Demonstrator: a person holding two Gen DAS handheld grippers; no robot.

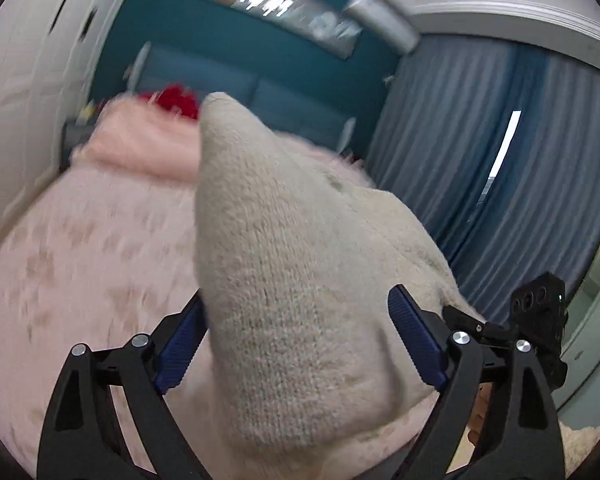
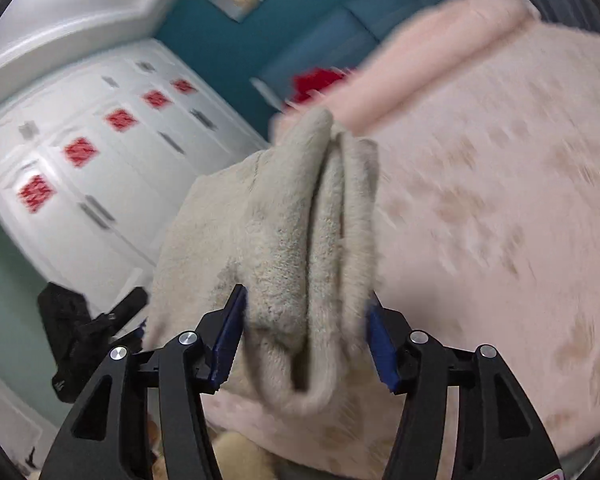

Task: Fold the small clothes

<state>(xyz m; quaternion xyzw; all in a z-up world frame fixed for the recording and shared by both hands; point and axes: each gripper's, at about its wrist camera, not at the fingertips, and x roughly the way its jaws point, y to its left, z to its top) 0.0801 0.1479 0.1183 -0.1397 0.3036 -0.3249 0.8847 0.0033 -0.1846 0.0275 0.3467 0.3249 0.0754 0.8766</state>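
A cream knitted garment (image 1: 292, 280) is held up in the air between both grippers, above a pink fuzzy bed cover (image 1: 80, 264). My left gripper (image 1: 300, 312) is shut on a thick fold of the garment, which bulges up past its blue pads. In the right wrist view the garment (image 2: 292, 240) is bunched in several folds, and my right gripper (image 2: 306, 312) is shut on it. The other gripper shows as a black shape at the right edge of the left view (image 1: 540, 320) and at the left of the right view (image 2: 84, 328).
The pink bed cover (image 2: 500, 220) fills the space below, with a pink pillow (image 1: 140, 140) and a red object (image 1: 178, 100) at the head. White wardrobes with red squares (image 2: 80, 152) stand at one side, blue curtains (image 1: 500, 180) at the other.
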